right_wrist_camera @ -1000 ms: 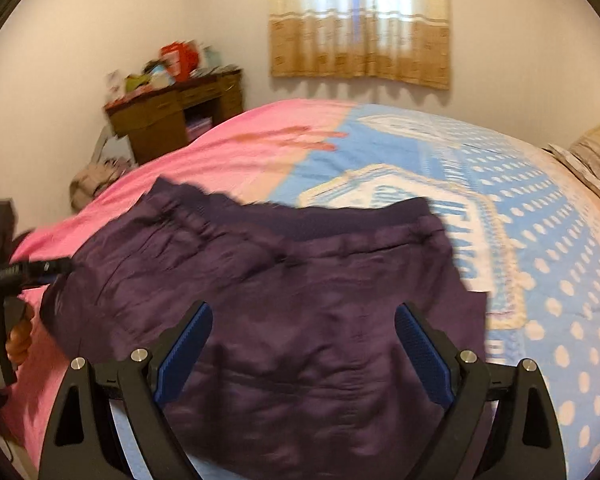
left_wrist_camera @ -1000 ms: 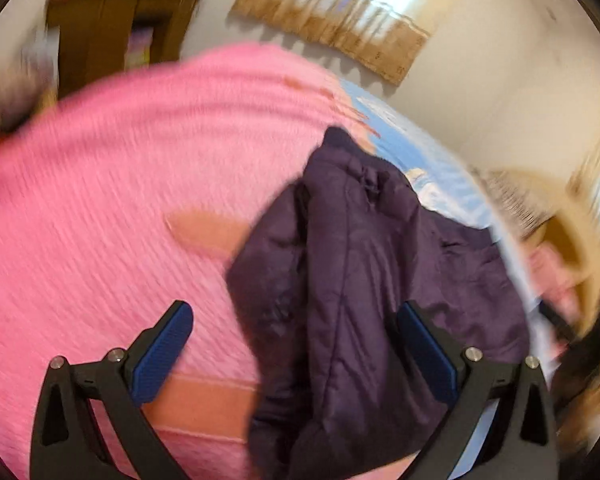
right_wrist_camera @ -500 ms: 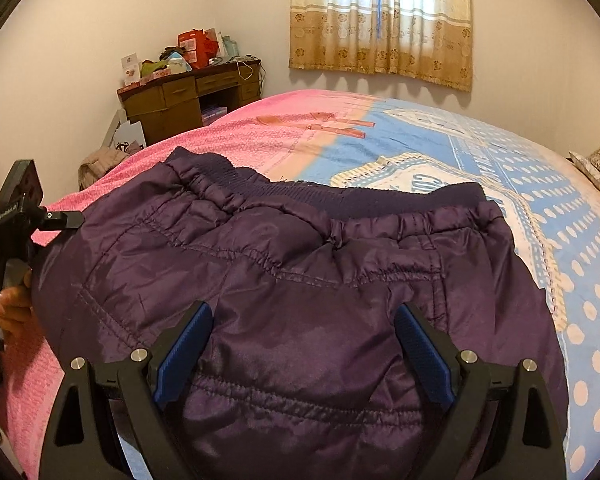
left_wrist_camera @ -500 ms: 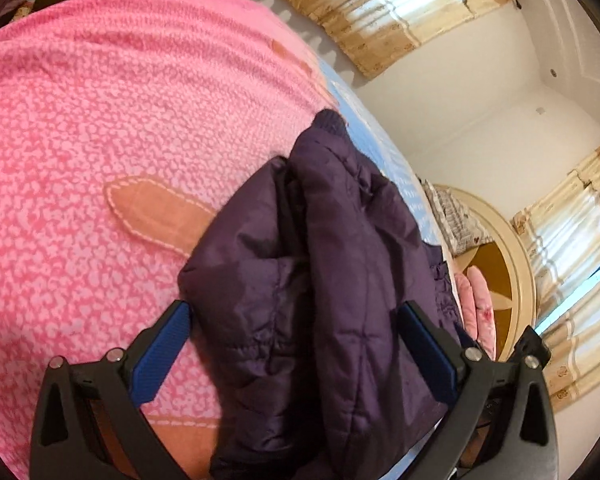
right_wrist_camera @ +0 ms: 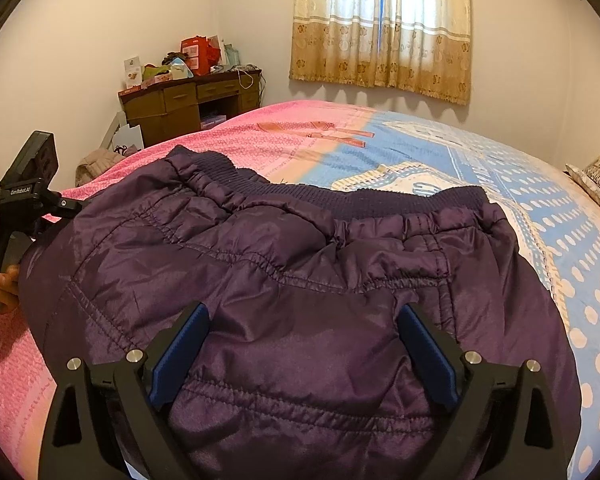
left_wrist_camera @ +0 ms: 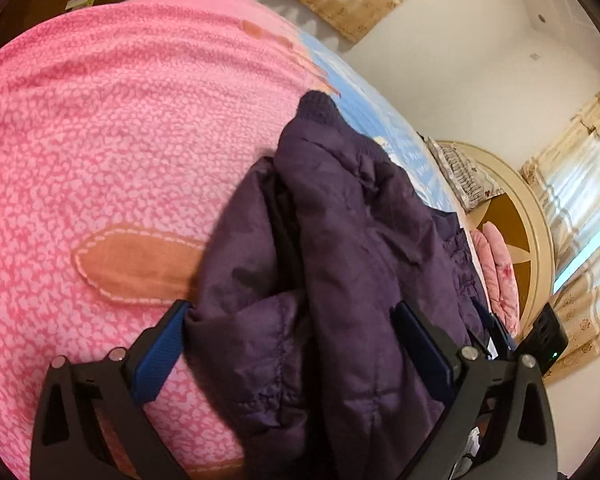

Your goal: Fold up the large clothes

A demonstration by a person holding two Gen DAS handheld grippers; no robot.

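A dark purple padded jacket (right_wrist_camera: 300,264) lies folded on the bed, its ribbed hem (right_wrist_camera: 340,200) at the far side. In the left wrist view the same jacket (left_wrist_camera: 340,248) runs away from me as a thick bundle with a knit cuff (left_wrist_camera: 318,110) at its far end. My left gripper (left_wrist_camera: 288,320) is open, and its blue pads straddle the bundle's near end. My right gripper (right_wrist_camera: 304,320) is open too, low over the near part of the jacket with fabric between its wide fingers. A hand holds the left gripper's body (right_wrist_camera: 20,208) at the jacket's left edge.
The bed cover is pink (left_wrist_camera: 100,140) on the left and blue with dots (right_wrist_camera: 540,208) on the right. A cluttered wooden desk (right_wrist_camera: 188,100) stands by the far wall beside a curtained window (right_wrist_camera: 380,32). Pillows (left_wrist_camera: 460,176) and a round headboard (left_wrist_camera: 512,216) lie beyond the jacket.
Both grippers have come closer to the jacket, which now fills more of each view. The left view has steadied from a blurred swing. Both stay open.
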